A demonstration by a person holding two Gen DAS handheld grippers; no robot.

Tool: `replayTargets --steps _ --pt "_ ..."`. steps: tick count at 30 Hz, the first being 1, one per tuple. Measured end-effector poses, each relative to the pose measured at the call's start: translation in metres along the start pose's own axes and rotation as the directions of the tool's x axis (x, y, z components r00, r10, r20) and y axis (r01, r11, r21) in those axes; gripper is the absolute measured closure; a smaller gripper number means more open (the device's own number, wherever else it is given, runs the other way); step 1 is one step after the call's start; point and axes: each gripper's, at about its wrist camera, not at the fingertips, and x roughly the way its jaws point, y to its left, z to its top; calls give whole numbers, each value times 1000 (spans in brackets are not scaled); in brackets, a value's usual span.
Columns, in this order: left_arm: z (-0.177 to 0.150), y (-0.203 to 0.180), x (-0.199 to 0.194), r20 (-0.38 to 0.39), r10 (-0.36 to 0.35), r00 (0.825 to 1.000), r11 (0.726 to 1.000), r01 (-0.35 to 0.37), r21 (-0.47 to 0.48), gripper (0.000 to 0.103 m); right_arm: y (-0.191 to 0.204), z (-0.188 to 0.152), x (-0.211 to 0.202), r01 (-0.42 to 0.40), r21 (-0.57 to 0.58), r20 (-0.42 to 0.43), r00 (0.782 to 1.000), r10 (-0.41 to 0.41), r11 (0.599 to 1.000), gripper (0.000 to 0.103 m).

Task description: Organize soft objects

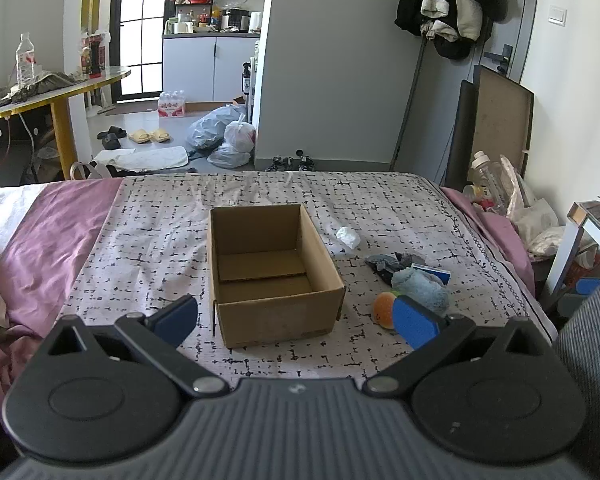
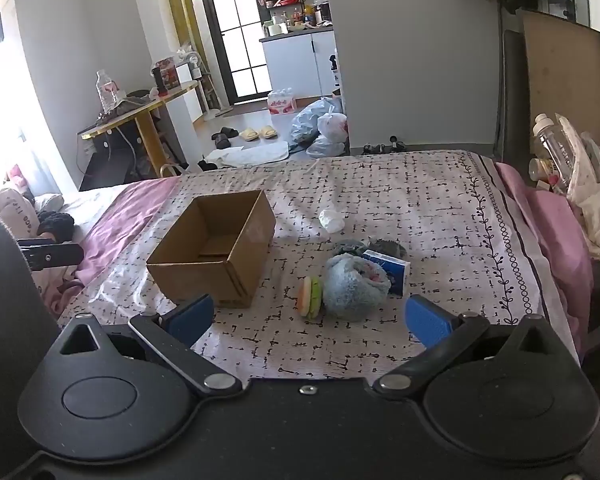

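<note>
Closest to my left lens, the left tool (image 1: pixel 296 322) has its blue pads spread as wide as they go, with nothing between them and nothing touched; it hangs above the patterned bedspread (image 1: pixel 148 240). Just past it, at the centre of the frame, stands the open cardboard box (image 1: pixel 276 304), upright, with only a loose cardboard piece on its floor. On my right lens the right tool (image 2: pixel 310 318) is likewise fully open and holds nothing. Beyond its pads, at the frame's centre, I see the soft things gathered in a cluster to the right of the box and apart from it: a burger-shaped plush toy (image 2: pixel 311 295) on its edge, touching a fluffy light-blue bundle (image 2: pixel 356 286); behind that, a blue and white carton (image 2: pixel 392 270) and a dark grey cloth (image 2: pixel 384 247). Farther back on the bed lies a crumpled white wad (image 2: pixel 332 220), alone. At the left edge of the right view, a pillow (image 2: pixel 10 206) and a dark knitted thing (image 2: pixel 58 224) lie on the pink sheet. Nothing stands between either tool and the cluster.
</note>
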Motion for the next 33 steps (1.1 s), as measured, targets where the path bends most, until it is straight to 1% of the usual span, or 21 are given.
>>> replayTargets --steps 33 --pt "0 -4 1 0 -2 1000 1000 2 -5 0 0 -1 -3 21 3 4 1000 -21 1000 0"
